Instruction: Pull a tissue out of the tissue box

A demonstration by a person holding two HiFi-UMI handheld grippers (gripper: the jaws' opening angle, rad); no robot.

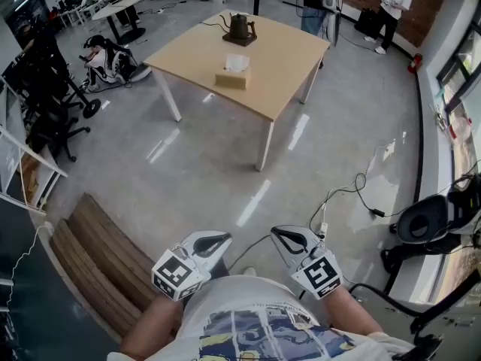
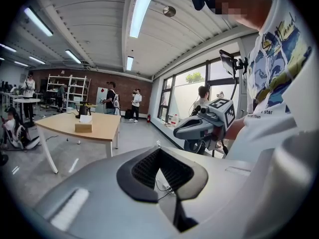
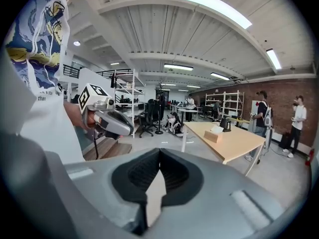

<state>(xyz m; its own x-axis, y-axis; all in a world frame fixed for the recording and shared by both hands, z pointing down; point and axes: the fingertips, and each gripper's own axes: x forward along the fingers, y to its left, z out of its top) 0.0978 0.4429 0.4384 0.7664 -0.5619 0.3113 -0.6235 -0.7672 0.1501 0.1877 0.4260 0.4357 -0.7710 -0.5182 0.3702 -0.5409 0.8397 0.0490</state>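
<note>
The tan tissue box stands on the light wooden table far ahead, with a white tissue sticking out of its top. The left gripper view has the tissue box small at the left, and the right gripper view has the tissue box at the right. My left gripper and right gripper are held close to my body, side by side, well short of the table. Both are shut with nothing between their jaws. Each gripper view also catches the other: the right gripper and the left gripper.
A dark kettle on a tray sits behind the box. Grey floor lies between me and the table. Wooden steps are at lower left, office chairs at the left, and cables and a black chair at the right. People stand at the back.
</note>
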